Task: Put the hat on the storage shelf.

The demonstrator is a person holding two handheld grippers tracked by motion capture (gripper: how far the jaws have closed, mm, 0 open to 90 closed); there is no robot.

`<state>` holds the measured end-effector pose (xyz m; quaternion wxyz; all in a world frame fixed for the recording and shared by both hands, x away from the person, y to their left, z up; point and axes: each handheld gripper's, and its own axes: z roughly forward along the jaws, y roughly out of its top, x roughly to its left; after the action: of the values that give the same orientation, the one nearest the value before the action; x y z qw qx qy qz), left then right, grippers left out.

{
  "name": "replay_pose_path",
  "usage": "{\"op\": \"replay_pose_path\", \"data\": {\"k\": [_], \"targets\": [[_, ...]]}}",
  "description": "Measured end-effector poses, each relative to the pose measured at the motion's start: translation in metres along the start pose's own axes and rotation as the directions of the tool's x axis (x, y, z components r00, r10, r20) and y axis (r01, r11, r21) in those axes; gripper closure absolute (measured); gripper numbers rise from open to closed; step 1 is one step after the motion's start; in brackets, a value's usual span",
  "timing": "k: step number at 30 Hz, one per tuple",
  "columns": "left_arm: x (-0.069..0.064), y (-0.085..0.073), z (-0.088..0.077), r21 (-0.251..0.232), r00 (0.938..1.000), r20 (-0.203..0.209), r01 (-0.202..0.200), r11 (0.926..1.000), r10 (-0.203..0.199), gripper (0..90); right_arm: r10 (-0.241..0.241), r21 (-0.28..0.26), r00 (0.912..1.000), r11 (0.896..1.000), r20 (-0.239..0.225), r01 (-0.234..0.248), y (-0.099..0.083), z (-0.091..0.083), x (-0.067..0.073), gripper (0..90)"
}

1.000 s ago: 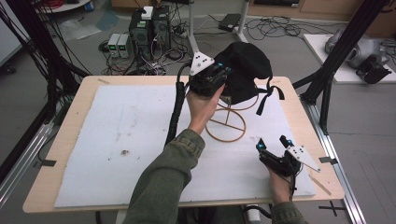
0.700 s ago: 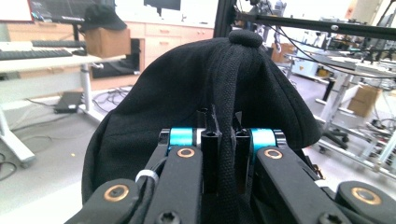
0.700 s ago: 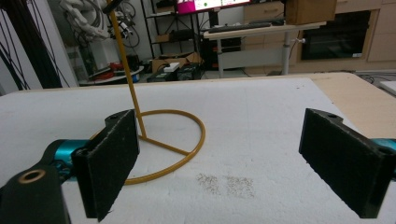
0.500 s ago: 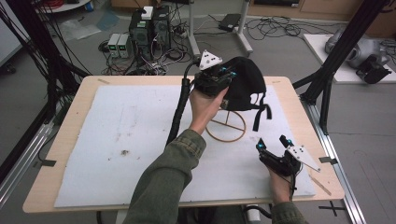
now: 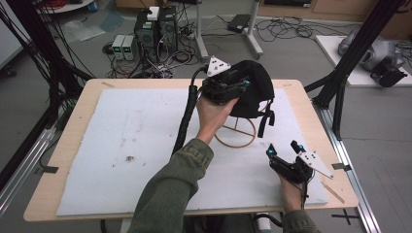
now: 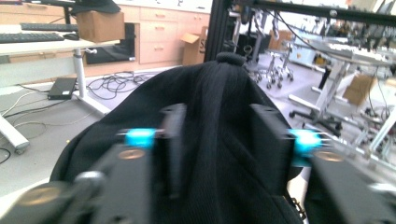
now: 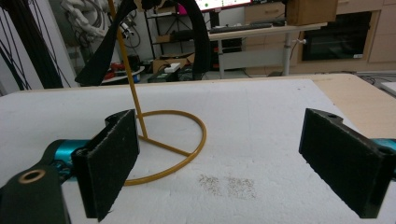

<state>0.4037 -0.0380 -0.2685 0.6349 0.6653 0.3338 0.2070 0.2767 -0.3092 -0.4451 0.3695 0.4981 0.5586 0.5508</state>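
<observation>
A black cap (image 5: 256, 92) sits on top of a gold wire stand (image 5: 236, 135) at the back middle of the table, its straps hanging down at the right. My left gripper (image 5: 240, 86) is at the cap's left side. In the left gripper view its jaws have just been opening and stand apart on either side of a ridge of the cap's fabric (image 6: 219, 102), which lies loose between them. My right gripper (image 5: 282, 148) rests open near the table's front right, nothing between its pads (image 7: 114, 158). It faces the stand's ring base (image 7: 163, 140).
A white mat (image 5: 121, 145) covers most of the wooden table (image 5: 63, 160), with a dark smudge on its left part. Black frame posts stand off the table's left and right corners. Cables and equipment boxes lie on the floor behind.
The cap has come down a little onto the stand, with the left hand following it. The right gripper has not moved.
</observation>
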Motion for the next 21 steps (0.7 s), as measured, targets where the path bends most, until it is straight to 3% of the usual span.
{"op": "replay_pose_path", "data": {"k": [3,8,14,21], "targets": [[0.003,-0.004,-0.001,-0.007,0.9999,-0.008,0.01,0.9999,-0.01,31.9,-0.002,-0.001,1.0,1.0,0.002,0.002,0.0,0.0,0.0,11.4],[0.01,-0.006,-0.015,-0.088,0.9993,-0.035,0.009,0.9961,-0.012,21.7,-0.003,0.004,1.0,1.0,0.001,0.003,-0.001,0.001,0.0,11.4],[0.015,-0.003,-0.029,-0.101,0.9986,-0.052,-0.011,0.9949,0.006,17.4,-0.007,0.005,1.0,1.0,0.0,0.007,-0.001,0.0,0.0,11.4],[0.021,0.001,-0.059,-0.137,0.9934,-0.104,-0.061,0.9886,0.047,16.3,-0.011,0.005,0.9999,1.0,0.003,0.011,-0.001,0.0,0.001,11.4]]}}
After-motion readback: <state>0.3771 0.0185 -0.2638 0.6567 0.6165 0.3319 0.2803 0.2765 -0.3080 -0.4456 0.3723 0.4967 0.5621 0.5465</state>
